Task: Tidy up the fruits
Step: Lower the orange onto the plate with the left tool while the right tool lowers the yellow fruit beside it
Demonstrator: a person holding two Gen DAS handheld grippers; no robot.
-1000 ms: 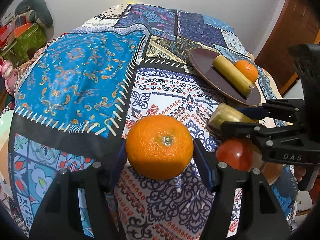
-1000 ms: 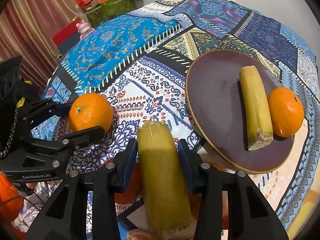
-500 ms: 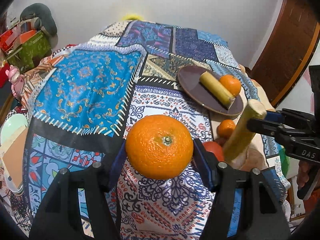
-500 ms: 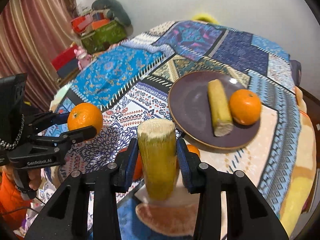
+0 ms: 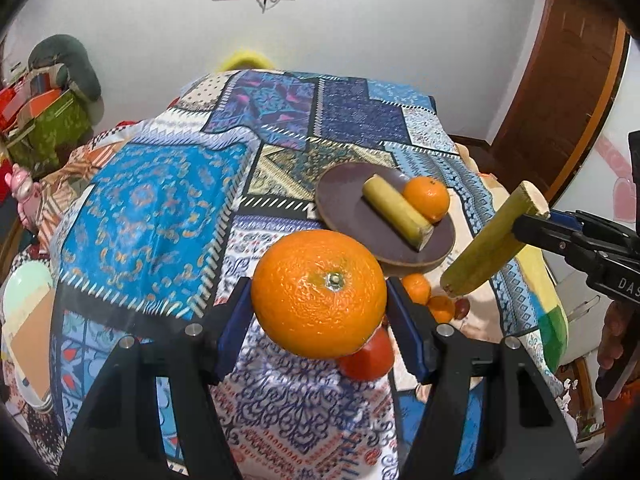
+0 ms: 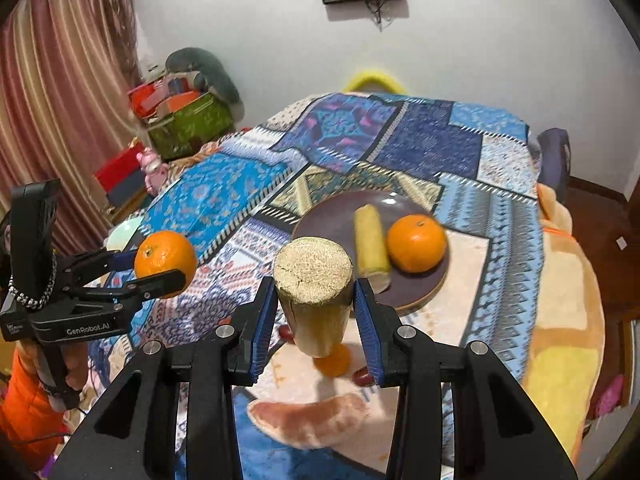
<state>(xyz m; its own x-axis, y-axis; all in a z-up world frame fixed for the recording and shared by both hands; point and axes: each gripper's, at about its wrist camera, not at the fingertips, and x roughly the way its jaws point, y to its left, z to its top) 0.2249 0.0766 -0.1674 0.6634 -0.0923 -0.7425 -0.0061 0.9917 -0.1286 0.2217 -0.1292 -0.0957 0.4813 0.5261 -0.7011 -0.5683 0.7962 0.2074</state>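
Pinching a large round orange above the patterned patchwork cloth, the left gripper hangs beside the right gripper, which clamps a cut yellow-green cane piece near the dark round plate bearing another cane piece and small orange.

left gripper is raised above the table w/ both blue pads pressed on an orange, held level. right gripper is also lifted, its pads clamped on a yellow-green stalk piece that sits tilted, cut end up. seen from the left wrist cam, the right gripper sits off to the right side.
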